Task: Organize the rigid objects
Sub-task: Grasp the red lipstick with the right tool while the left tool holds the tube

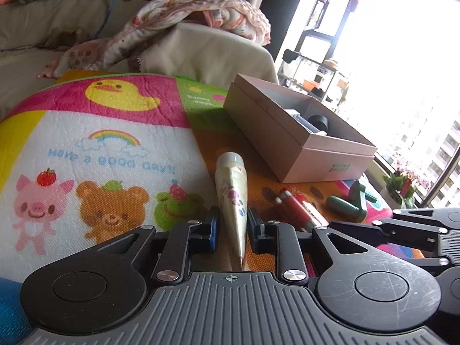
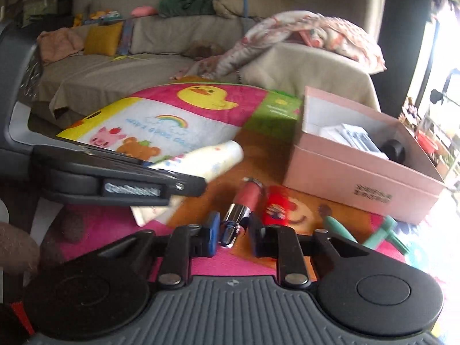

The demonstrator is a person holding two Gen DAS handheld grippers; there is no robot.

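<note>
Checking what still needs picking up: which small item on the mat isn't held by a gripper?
The green tool, lying loose near the pink box. The cream tube and red-and-silver cylinder are gripped.

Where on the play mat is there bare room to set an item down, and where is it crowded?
Free: the animal-print stretch of the play mat left of the cream tube. Crowded: the strip before the pink box, with the red lipstick and green tool.

light: daylight, window [image 1: 402, 57] blown out at right | right-wrist view motion-blurred | edges — fisheye-bent
</note>
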